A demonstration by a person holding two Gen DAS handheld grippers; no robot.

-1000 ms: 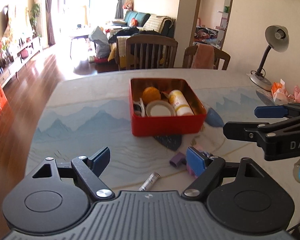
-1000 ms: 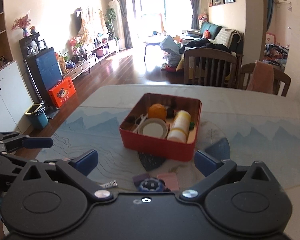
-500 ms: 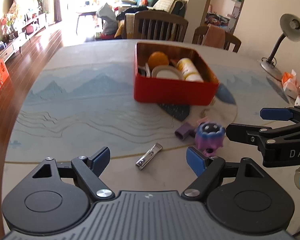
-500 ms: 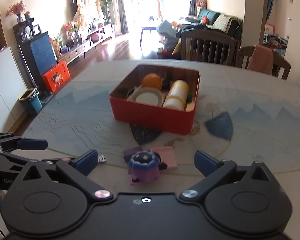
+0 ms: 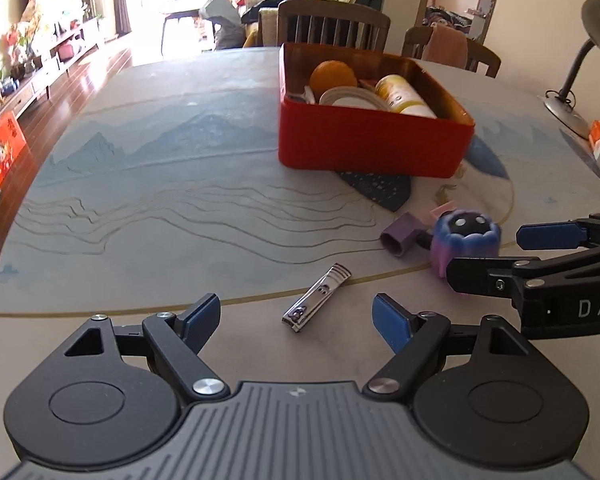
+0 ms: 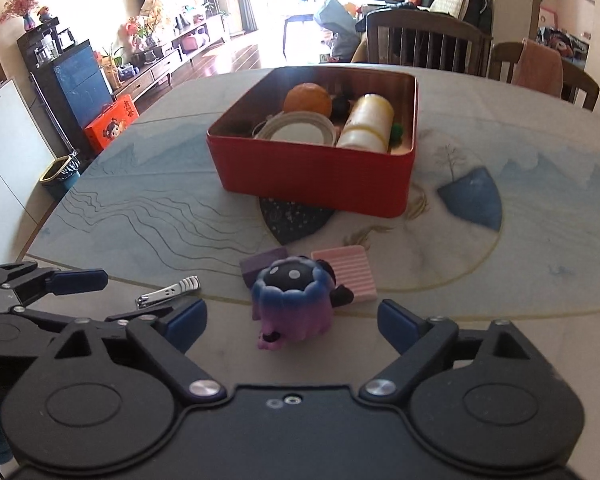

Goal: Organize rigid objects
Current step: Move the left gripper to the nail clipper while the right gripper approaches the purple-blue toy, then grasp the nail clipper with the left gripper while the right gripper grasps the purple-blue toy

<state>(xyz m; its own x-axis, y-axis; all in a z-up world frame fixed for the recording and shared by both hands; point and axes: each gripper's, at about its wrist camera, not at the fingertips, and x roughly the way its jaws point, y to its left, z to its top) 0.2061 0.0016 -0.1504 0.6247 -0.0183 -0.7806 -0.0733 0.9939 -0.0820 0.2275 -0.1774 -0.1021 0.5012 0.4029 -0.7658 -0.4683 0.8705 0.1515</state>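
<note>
Both grippers gape wide, empty: left gripper (image 5: 296, 316) brackets the nail clipper (image 5: 317, 297) at lower centre, right gripper (image 6: 292, 320) the purple toy (image 6: 293, 305), likely pre-grasp for the red tin (image 6: 316, 168).

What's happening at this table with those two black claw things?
A person is tidying small items into the red tin, holding a gripper in each hand. The left gripper is open over the nail clipper. The right gripper is open around the purple-blue toy. Neither has grabbed anything yet. An orange and a yellow bottle already sit in the tin.
</note>
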